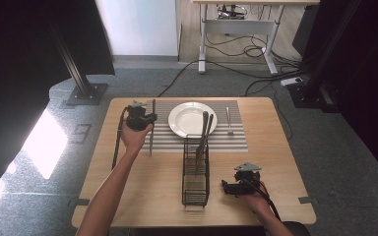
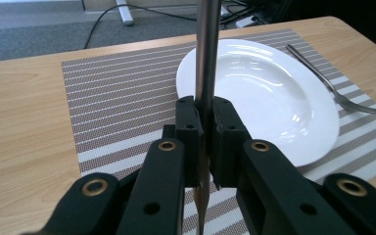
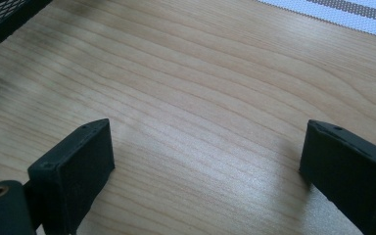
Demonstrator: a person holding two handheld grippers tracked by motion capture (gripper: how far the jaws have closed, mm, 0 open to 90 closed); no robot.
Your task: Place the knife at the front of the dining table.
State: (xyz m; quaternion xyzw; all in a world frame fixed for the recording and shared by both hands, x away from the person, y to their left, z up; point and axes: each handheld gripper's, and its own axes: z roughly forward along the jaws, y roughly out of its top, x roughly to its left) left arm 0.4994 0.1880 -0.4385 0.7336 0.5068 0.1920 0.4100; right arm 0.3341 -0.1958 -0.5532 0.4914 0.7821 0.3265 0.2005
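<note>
My left gripper (image 1: pixel 149 118) is shut on a metal knife (image 1: pixel 151 140), which hangs upright over the left part of the striped placemat (image 1: pixel 231 141). In the left gripper view the knife's handle (image 2: pixel 207 49) rises between the closed jaws of my left gripper (image 2: pixel 205 115). The blade points down below them. A white plate (image 1: pixel 192 119) lies on the mat just right of the knife, with a fork (image 1: pixel 229 120) on the mat to its right. My right gripper (image 1: pixel 228 186) is low over the table's front right, open and holding nothing (image 3: pixel 208 147).
A black wire caddy (image 1: pixel 195 174) stands in the middle of the wooden table (image 1: pixel 142 191), with two utensils (image 1: pixel 204 132) leaning in it. Its corner (image 3: pixel 5 14) appears in the right gripper view. Cables and a desk frame lie on the floor beyond.
</note>
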